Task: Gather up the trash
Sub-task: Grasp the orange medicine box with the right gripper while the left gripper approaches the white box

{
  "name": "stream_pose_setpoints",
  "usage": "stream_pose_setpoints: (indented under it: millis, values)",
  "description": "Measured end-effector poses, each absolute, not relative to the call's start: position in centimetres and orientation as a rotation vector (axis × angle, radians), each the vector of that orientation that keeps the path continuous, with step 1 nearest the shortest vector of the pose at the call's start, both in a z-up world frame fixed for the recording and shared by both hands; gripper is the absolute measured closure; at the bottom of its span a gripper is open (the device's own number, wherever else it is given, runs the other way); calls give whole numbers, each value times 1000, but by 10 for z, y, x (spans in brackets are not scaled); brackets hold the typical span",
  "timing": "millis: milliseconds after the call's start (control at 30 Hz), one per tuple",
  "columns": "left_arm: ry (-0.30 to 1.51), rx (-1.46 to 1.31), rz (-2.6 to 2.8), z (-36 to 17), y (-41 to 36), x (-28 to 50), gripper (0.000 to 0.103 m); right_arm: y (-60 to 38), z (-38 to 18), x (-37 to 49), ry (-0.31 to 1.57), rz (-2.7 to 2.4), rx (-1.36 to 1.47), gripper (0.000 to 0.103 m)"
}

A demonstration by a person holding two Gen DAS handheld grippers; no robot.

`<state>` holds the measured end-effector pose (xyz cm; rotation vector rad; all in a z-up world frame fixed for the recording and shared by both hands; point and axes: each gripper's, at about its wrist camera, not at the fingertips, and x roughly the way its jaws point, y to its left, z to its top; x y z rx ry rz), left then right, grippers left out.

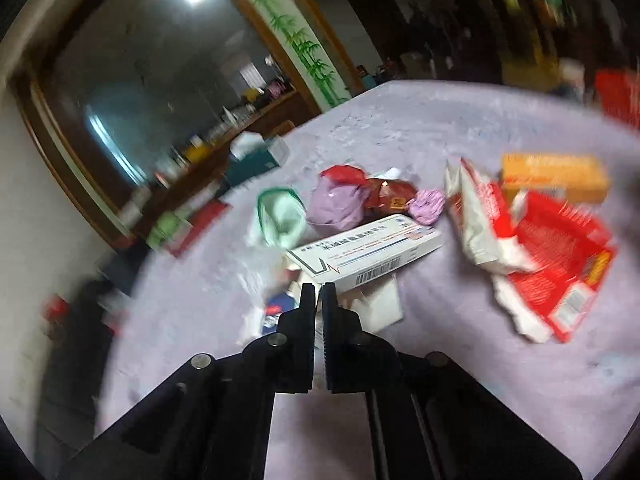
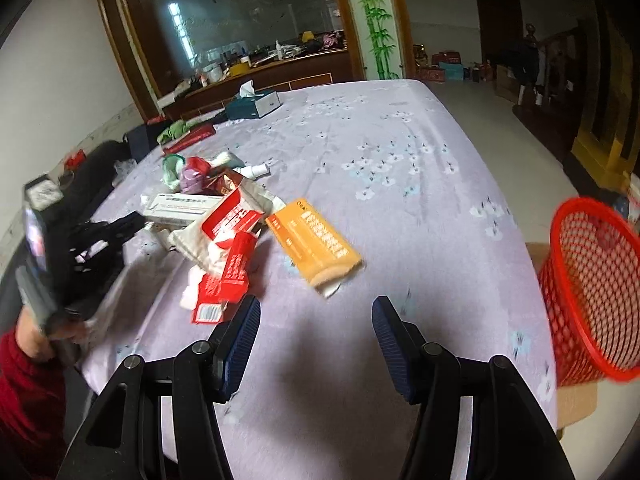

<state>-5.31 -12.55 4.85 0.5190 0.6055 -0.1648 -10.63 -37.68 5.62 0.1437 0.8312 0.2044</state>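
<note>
Lilac flowered tablecloth [image 2: 400, 200]; red mesh basket [image 2: 592, 300]; orange packet [image 2: 316, 240]

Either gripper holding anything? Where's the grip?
Right gripper open, empty. Left gripper nearly shut beside the white box; blur hides any hold.

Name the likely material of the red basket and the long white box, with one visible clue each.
Red basket: probably moulded plastic; glossy open mesh wall with a solid rim. Long white box: seemingly thin printed cardboard; crisp folded edges, barcode, smooth matt faces.

left claw [image 1: 319, 294]: nearly closed | at white box [image 1: 366, 254] | table [image 1: 400, 128]: litter
</note>
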Motion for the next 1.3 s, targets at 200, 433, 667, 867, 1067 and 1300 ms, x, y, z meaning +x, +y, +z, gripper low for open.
stream_pose_setpoints:
  millis: [200,433,667,867,1067,1300]
  values:
    - [690,267,-291,58,-89,-64,93,-367,46,-65,889,230,54,36]
    - [684,182,-404,69,-97,-82,48,-348,29,-27,952,214,-19,36]
    - [673,237,-367,72,-103,-63,31,-337,20,-20,970,206,-98,44]
    - [707,213,-383,74,-95,-27,25,-343,26,-33,953,228,-23,49]
    - [808,243,-452,62,-104,1,25,-357,29,-47,945,245,67,50]
    - [864,296,-501,50,-122,-28,40,-367,31,-64,934,273,132,50]
